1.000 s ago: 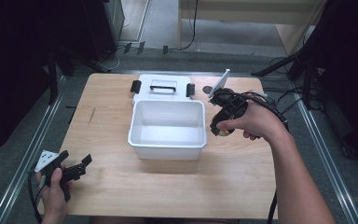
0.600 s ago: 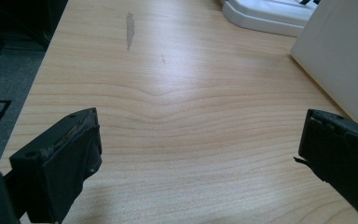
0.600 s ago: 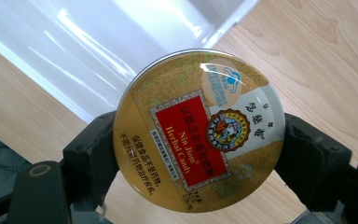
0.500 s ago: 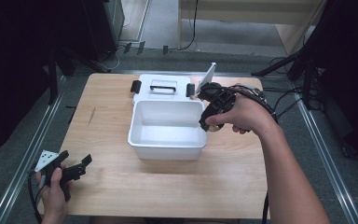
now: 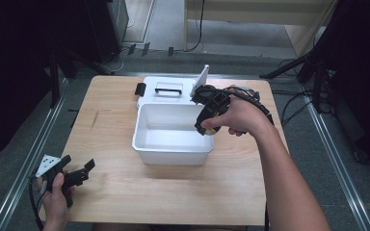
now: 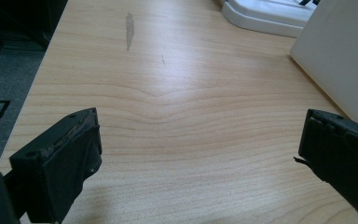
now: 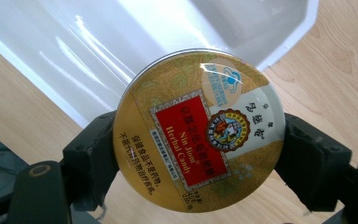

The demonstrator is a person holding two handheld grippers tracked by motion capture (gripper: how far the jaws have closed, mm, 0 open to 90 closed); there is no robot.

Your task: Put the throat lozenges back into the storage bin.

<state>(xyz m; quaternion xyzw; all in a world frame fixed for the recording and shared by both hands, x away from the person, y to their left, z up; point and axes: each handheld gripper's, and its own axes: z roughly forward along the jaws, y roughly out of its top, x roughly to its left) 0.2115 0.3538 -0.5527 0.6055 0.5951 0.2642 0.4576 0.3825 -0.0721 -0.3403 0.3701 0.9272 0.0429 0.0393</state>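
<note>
1. Candy tin (image 7: pixel 199 130): round gold tin with a red "Herbal Candy" label, clamped by its rim between both jaws of the right claw (image 5: pixel 211 111). In the right gripper view it sits above the near rim of the white bin (image 5: pixel 172 144), partly over the cavity, partly over wood.
2. Left side: left claw (image 5: pixel 79 173) is at the front-left corner of the tabletop (image 5: pixel 115 192), jaws spread wide, nothing between them. No change there over the last second.
3. Middle: bin is empty as far as I can see. Its lid (image 5: pixel 166 89) lies flat behind it, touching or just beside the back wall.
4. Right side: over the last second the right hand has shifted left from beside the bin's right wall to over its right rim.
5. Read: likely carrying the tin in to drop it. Not released yet; needs to go further over the cavity first.
</note>
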